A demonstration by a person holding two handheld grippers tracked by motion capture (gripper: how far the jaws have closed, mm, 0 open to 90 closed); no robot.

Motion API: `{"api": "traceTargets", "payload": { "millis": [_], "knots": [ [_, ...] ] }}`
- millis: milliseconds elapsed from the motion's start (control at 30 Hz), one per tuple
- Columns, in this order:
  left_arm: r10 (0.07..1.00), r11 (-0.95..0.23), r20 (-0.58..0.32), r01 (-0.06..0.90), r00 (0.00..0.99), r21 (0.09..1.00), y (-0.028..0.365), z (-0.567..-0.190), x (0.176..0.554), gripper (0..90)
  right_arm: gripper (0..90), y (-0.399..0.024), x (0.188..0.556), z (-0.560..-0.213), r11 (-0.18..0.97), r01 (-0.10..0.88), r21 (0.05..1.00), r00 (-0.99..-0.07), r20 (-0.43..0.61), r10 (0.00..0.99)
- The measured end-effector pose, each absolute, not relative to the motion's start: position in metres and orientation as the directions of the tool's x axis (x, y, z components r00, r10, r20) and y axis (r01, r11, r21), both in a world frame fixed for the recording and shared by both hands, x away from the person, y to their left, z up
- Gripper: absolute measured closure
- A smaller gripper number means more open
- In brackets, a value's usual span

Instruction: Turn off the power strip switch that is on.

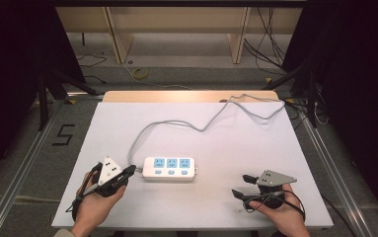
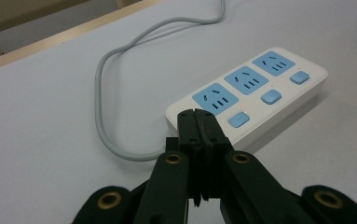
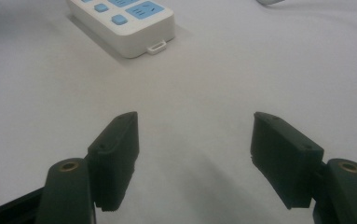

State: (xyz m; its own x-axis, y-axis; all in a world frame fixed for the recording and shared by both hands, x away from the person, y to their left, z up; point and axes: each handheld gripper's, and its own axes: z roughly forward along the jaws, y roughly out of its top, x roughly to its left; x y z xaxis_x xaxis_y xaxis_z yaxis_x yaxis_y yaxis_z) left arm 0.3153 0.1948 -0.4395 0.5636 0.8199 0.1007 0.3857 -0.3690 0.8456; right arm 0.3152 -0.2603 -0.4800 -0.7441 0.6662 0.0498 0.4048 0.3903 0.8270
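A white power strip [image 1: 169,169] with three blue sockets and three blue switches lies near the middle of the white table [image 1: 127,128]. Its grey cable [image 1: 201,126] loops off its left end toward the far right. My left gripper [image 1: 131,171] is shut with nothing between its jaws, tips just short of the strip's left end. In the left gripper view the closed tips [image 2: 197,116] sit right before the strip [image 2: 255,93], near the first switch. My right gripper [image 1: 242,186] stands open to the right of the strip. In the right gripper view its jaws [image 3: 195,140] are wide apart over bare table, the strip [image 3: 129,23] farther off.
The cable [image 2: 106,116] curves round beside the left gripper's tips. A wooden board edge [image 1: 191,95] runs along the table's far side, with metal rails, stands and loose cables on the floor around it.
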Motion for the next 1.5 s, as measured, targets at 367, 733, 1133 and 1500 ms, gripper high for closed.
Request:
{"api": "traceTargets", "payload": {
  "millis": [367,733,1133,1500],
  "knots": [
    [0.793,-0.397,0.088,0.403,0.603,0.825,0.174,-0.433,0.325,89.6,33.2,-0.259,0.315,-0.48,0.392,0.403,0.827,-0.746,0.049,0.664],
    [0.784,-0.418,0.088,0.418,0.615,0.807,0.159,-0.431,0.334,89.5,33.2,-0.259,0.315,-0.481,0.397,0.405,0.824,-0.747,0.047,0.663],
    [0.775,-0.434,0.091,0.423,0.625,0.796,0.149,-0.43,0.338,89.5,33.2,-0.259,0.315,-0.48,0.401,0.405,0.821,-0.749,0.047,0.661],
    [0.766,-0.451,0.091,0.43,0.637,0.782,0.142,-0.429,0.342,89.5,33.2,-0.259,0.315,-0.481,0.4,0.402,0.823,-0.75,0.046,0.66]
  ]
}}
